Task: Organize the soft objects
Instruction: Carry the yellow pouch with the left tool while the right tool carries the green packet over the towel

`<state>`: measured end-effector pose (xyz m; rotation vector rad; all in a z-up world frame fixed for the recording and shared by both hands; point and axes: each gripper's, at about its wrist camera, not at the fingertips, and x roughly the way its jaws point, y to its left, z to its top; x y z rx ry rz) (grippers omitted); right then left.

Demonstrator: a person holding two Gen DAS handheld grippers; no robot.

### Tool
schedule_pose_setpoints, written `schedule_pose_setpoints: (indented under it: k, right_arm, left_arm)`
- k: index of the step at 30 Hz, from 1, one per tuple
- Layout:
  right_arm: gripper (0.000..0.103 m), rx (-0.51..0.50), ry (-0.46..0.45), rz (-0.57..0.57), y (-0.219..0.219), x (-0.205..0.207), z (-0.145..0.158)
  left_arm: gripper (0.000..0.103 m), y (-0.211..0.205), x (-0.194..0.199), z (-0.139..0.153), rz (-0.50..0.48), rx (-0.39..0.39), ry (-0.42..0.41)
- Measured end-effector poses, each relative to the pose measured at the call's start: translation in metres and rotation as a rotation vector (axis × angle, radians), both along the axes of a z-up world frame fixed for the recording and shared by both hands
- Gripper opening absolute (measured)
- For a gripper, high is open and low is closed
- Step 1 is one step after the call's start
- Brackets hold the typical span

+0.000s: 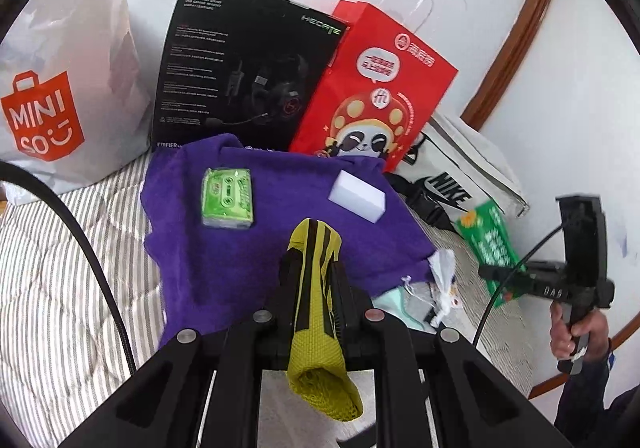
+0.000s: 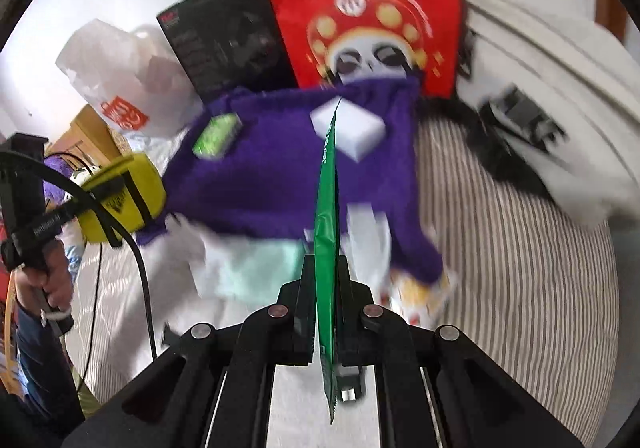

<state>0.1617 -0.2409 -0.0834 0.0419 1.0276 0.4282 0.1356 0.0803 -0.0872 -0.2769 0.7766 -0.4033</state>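
Left gripper (image 1: 316,268) clamped on sock (image 1: 316,312), right gripper (image 2: 326,268) clamped on green packet (image 2: 326,207) edge-on; purple towel (image 1: 280,215) lies just ahead of both.

Yellow/black sock (image 1: 316,288) & green packet (image 2: 327,232) held up over purple towel (image 1: 256,215).

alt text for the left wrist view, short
The left gripper is shut on a yellow-and-black sock above a purple towel holding a green packet and white sponge, on a striped bed.
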Motion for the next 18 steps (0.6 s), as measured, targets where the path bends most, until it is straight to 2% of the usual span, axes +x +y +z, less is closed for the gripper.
schedule_pose_setpoints:
  k: [7, 13, 18]
  right_arm:
    - [0.007, -0.033, -0.018, 0.036, 0.031, 0.058, -0.001]
    - [0.007, -0.085, 0.033, 0.073, 0.051, 0.094, -0.033]
    - [0.007, -0.122, 0.074, 0.119, 0.062, 0.106, -0.059]
  left_arm:
    - [0.013, 0.005, 0.032, -0.002, 0.003, 0.008, 0.02]
    - [0.013, 0.002, 0.061, -0.009, -0.008, 0.001, 0.041]
    - [0.013, -0.005, 0.083, -0.023, -0.029, 0.006, 0.076]
